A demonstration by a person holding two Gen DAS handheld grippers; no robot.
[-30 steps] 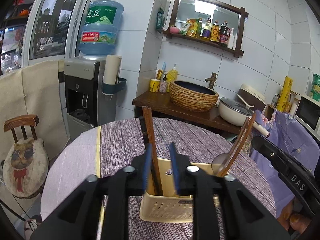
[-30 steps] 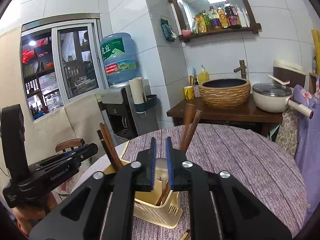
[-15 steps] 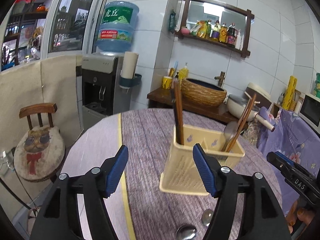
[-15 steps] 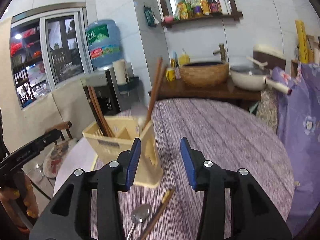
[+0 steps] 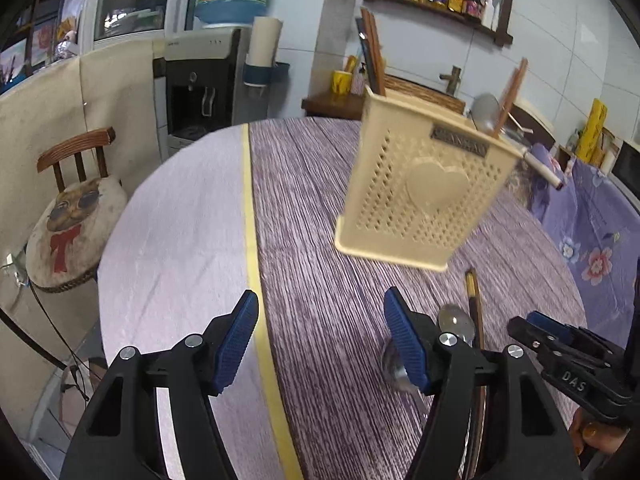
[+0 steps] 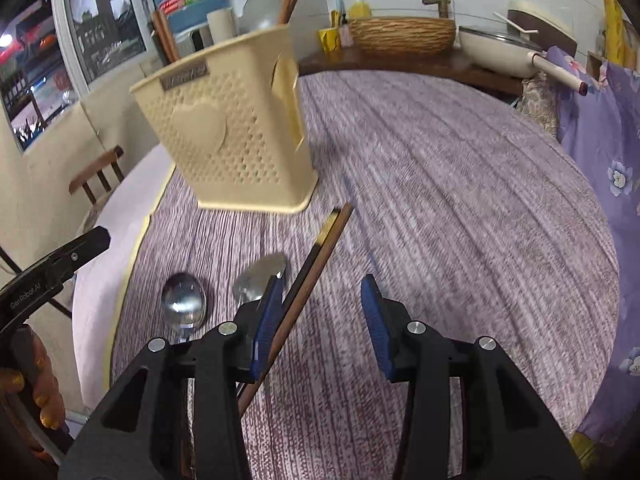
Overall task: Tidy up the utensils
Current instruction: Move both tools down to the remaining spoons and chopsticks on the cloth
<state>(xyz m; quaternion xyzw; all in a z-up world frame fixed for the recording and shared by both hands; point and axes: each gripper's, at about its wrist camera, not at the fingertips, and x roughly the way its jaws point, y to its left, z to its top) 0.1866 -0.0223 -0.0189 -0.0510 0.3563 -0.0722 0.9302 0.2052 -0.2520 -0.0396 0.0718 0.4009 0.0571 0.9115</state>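
Left wrist view: the left claw [image 5: 320, 340] stands open over the table [image 5: 320, 200], nothing between its blue pads — its jaws have just been opening, then eased in slightly. Beyond it the cream perforated utensil holder [image 5: 420, 188] stands on the purple cloth, with chopsticks [image 5: 374, 54] and a spoon [image 5: 486, 114] sticking out of it. Near the right pad lie two loose spoons [image 5: 456, 322] and a pair of chopsticks [image 5: 474, 304].

Right wrist view: the right claw [image 6: 320, 320] is also open and grips nothing. The loose chopsticks [image 6: 316, 272] lie on the cloth between its pads, close beside the left one, not pressed. Two spoons [image 6: 184, 304] lie to their left; the holder [image 6: 224, 128] stands behind them.
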